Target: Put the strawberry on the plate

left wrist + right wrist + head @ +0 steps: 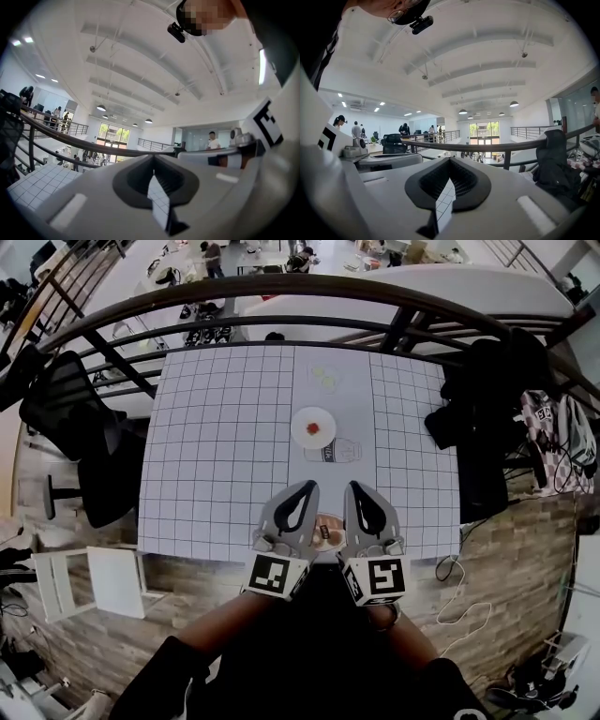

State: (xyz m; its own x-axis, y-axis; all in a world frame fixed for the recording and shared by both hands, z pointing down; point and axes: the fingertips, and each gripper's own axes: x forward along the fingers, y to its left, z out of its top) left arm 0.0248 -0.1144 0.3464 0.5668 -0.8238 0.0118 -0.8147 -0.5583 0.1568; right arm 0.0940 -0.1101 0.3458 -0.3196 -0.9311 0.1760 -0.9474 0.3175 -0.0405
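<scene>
Both grippers held low and close together, jaws shut and empty.

The left gripper and the right gripper sit side by side just in front of the person's body, tips pointing forward and leaning slightly toward each other. Each one's own view shows its jaws pressed together with nothing between them. Each marker cube faces up toward the head. The left forearm and the right forearm run in from below, bare; the hands seem to be hidden behind the cubes.

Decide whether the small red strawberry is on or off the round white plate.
On: the small red strawberry sits inside the rim of the round white plate.
</scene>
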